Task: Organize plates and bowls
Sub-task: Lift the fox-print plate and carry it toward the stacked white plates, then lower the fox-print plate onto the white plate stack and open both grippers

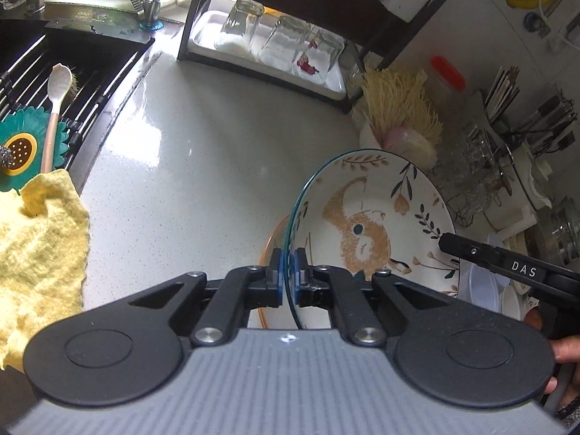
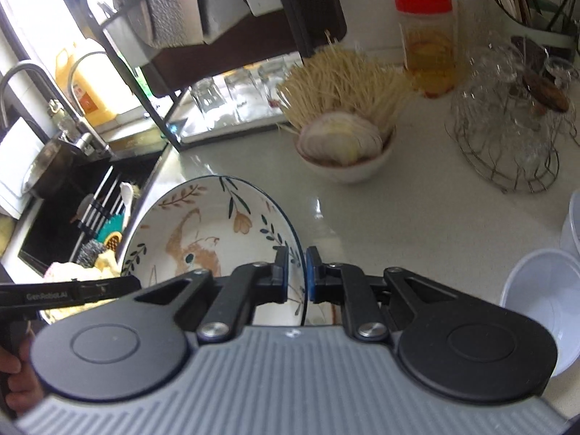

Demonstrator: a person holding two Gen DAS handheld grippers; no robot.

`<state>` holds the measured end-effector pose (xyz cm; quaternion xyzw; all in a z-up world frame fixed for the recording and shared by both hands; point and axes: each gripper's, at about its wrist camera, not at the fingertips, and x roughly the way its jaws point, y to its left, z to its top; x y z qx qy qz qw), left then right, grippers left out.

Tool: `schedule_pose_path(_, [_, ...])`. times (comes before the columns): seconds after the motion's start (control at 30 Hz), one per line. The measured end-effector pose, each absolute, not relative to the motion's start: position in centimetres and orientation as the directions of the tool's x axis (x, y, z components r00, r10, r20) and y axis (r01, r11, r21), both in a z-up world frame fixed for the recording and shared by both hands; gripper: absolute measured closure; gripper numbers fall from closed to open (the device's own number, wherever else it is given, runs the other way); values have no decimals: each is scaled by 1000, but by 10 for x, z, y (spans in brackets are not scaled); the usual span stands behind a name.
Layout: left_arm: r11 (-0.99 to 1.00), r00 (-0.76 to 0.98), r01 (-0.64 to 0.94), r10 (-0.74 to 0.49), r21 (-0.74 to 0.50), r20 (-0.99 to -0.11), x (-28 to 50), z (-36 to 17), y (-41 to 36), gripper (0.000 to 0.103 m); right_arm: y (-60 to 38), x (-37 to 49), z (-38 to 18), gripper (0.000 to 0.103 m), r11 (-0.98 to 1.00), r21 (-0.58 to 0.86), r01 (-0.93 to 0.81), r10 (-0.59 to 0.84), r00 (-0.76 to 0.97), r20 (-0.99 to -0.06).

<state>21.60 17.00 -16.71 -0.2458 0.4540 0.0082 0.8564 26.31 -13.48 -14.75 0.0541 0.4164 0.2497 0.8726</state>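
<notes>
A white plate with a squirrel and leaf pattern and a blue rim (image 1: 377,214) is held tilted above the pale counter; it also shows in the right wrist view (image 2: 203,232). My left gripper (image 1: 289,272) is shut on its left rim. My right gripper (image 2: 297,275) is shut on its right rim. The right gripper's finger marked DAS shows in the left wrist view (image 1: 507,264). An orange-rimmed plate (image 1: 270,250) lies on the counter beneath the held plate, mostly hidden.
A black sink (image 1: 72,72) with a spoon and a yellow cloth (image 1: 40,239) is to the left. A rack holds upturned glasses (image 1: 282,43). A bowl with a straw brush (image 2: 344,137), a red-lidded jar (image 2: 427,43), a wire basket of glassware (image 2: 507,137) and white plastic containers (image 2: 540,301) stand right.
</notes>
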Motion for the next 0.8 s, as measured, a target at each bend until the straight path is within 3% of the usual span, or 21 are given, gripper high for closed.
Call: schedule_pose_path(0.8, [887, 470, -312, -167, -340, -867, 230, -193, 154, 96, -133, 271, -186, 90, 873, 262, -411, 452, 482, -750])
